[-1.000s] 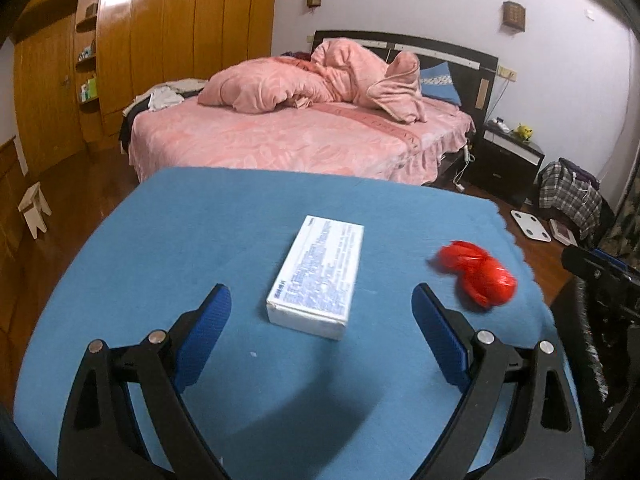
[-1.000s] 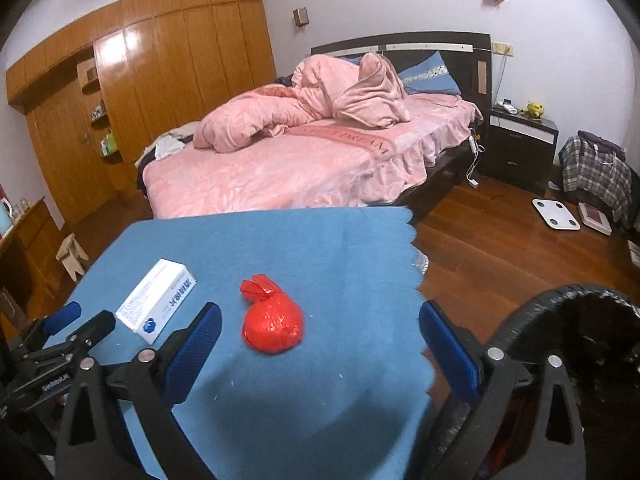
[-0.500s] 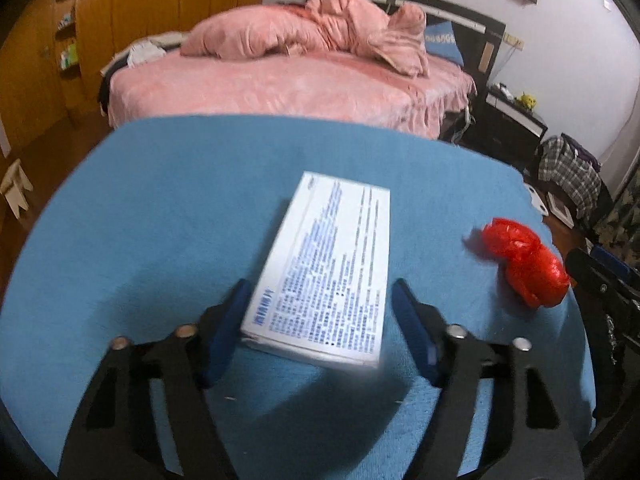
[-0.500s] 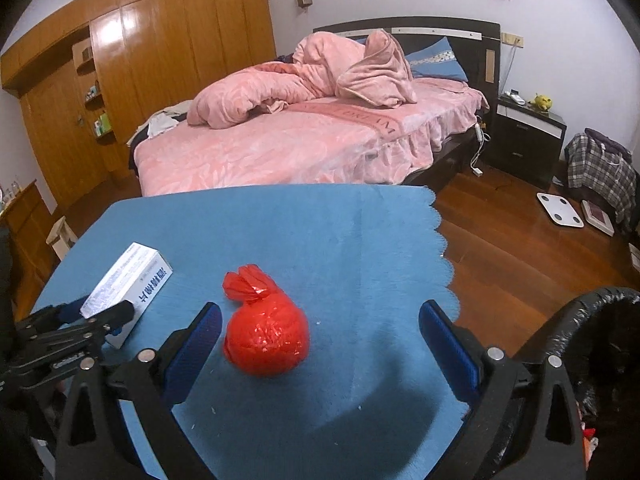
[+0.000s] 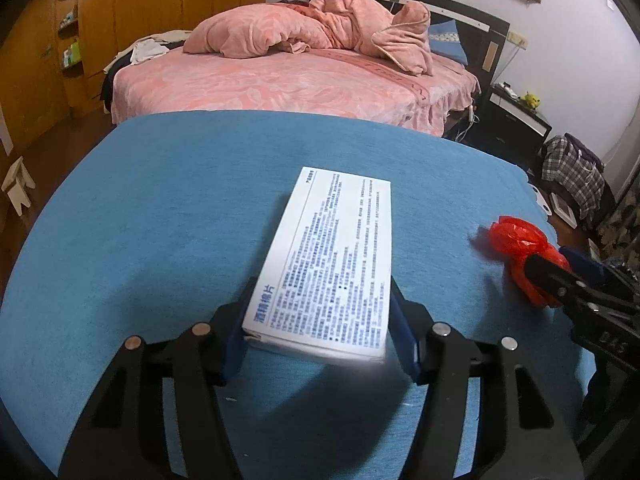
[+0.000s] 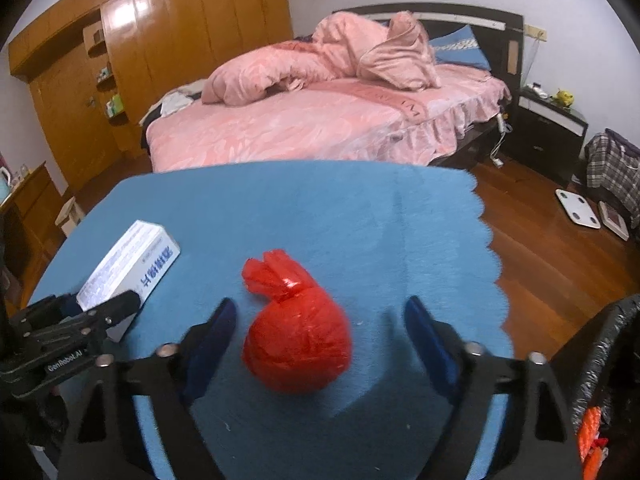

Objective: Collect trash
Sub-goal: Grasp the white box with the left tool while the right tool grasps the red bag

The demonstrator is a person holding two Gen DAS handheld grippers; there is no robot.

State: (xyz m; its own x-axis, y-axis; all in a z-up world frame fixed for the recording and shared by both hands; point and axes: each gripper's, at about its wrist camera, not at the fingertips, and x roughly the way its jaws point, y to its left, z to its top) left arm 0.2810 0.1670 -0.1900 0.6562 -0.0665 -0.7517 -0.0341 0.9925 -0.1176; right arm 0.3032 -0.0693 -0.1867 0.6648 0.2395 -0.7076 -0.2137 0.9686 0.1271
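left gripper (image 5: 320, 332) clamps the white box (image 5: 334, 264) on the blue cloth (image 5: 160, 220); we lift it level. right gripper (image 6: 320, 340), fingers parted, straddles the red bag (image 6: 298, 344); we close low, toward the bin (image 6: 608, 360).

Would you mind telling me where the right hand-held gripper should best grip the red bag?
Grip the red bag across its round, full body, approaching from the near side; the knotted neck points away, and the open right hand-held gripper already straddles it.
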